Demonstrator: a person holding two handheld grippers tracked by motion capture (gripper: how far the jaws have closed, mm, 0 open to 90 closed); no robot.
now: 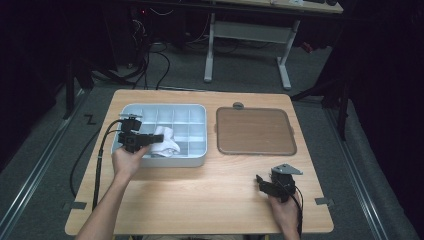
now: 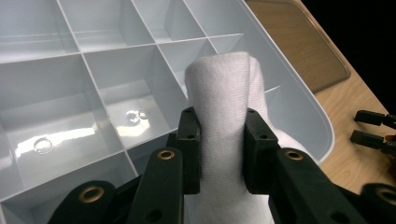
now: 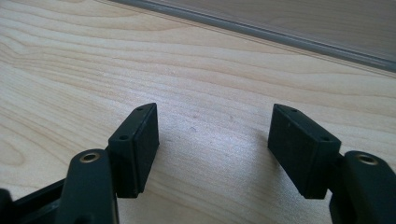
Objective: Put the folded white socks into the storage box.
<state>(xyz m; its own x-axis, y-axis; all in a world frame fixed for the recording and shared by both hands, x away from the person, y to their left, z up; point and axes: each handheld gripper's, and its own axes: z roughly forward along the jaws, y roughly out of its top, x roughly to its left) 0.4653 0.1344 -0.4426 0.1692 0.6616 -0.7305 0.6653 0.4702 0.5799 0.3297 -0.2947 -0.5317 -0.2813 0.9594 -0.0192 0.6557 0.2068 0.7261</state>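
A rolled white cloth (image 2: 223, 116) is pinched between the pads of my left gripper (image 2: 223, 140), which is shut on it. In the high view the left gripper (image 1: 159, 137) holds the white cloth (image 1: 166, 141) over the front middle compartments of a pale blue divided tray (image 1: 200, 159). Light glints off the bare compartments of the divided tray (image 2: 98, 93). My right gripper (image 3: 212, 135) stands open just above the bare wooden table (image 3: 210, 65), nothing between its jaws. It shows as the right gripper (image 1: 261, 181) near the table's front right.
A brown flat lid (image 1: 255, 131) with a small tab at its far edge lies to the right of the tray. The wooden table (image 1: 200, 195) has open room along its front. Cables, a dark floor and another desk's legs lie beyond.
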